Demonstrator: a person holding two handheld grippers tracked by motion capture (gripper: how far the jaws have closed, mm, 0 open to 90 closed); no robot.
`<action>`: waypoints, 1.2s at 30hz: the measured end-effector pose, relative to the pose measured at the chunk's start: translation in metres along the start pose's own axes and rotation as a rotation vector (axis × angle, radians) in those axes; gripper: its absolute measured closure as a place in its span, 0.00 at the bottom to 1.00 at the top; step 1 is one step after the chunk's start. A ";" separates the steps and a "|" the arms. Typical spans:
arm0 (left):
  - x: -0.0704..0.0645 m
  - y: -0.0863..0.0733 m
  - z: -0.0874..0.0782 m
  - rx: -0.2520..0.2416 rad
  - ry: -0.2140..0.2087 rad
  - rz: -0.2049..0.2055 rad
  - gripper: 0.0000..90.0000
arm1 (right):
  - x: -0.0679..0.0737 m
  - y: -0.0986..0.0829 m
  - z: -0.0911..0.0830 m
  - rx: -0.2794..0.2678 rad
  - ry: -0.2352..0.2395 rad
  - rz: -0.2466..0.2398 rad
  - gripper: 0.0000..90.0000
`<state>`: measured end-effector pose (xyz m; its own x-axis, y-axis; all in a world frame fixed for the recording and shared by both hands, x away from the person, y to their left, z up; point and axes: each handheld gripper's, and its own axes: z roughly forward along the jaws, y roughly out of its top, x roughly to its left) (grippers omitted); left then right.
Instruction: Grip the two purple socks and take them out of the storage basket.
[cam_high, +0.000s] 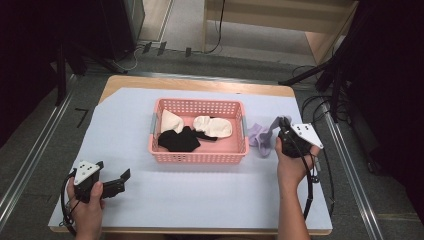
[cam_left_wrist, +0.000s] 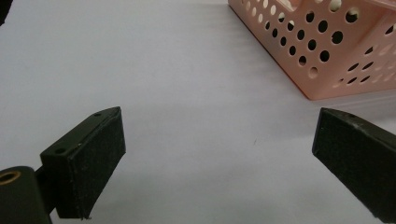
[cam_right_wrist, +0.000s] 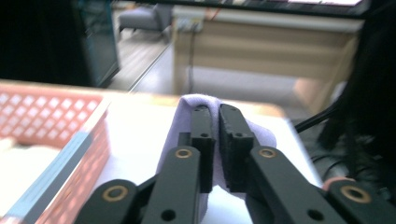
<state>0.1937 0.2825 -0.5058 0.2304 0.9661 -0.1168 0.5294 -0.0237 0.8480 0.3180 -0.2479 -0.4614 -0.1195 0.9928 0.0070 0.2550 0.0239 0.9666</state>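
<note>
White sheeting covers the table (cam_high: 200, 200), and my purple sock (cam_high: 261, 135) trails just off the right end of the pink basket (cam_high: 199, 156), its far end pinched in my right gripper (cam_high: 283, 123), whose jaws are clamped on the cloth. So the basket lies to that gripper's left, close by. My left gripper (cam_high: 114, 176) idles spread wide near the front-left
</note>
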 end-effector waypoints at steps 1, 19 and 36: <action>0.000 0.000 0.000 -0.001 -0.001 0.000 0.04 | 0.001 -0.002 0.002 0.011 0.018 0.009 0.87; 0.000 0.000 0.000 0.000 0.001 -0.002 0.04 | -0.005 -0.020 -0.016 0.058 0.081 0.099 0.63; 0.000 0.000 0.000 0.002 0.002 0.004 0.04 | -0.030 -0.045 -0.060 0.122 0.122 0.145 0.29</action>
<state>0.1935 0.2824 -0.5056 0.2306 0.9665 -0.1124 0.5305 -0.0280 0.8472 0.2521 -0.2858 -0.4899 -0.1863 0.9656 0.1815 0.3913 -0.0966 0.9152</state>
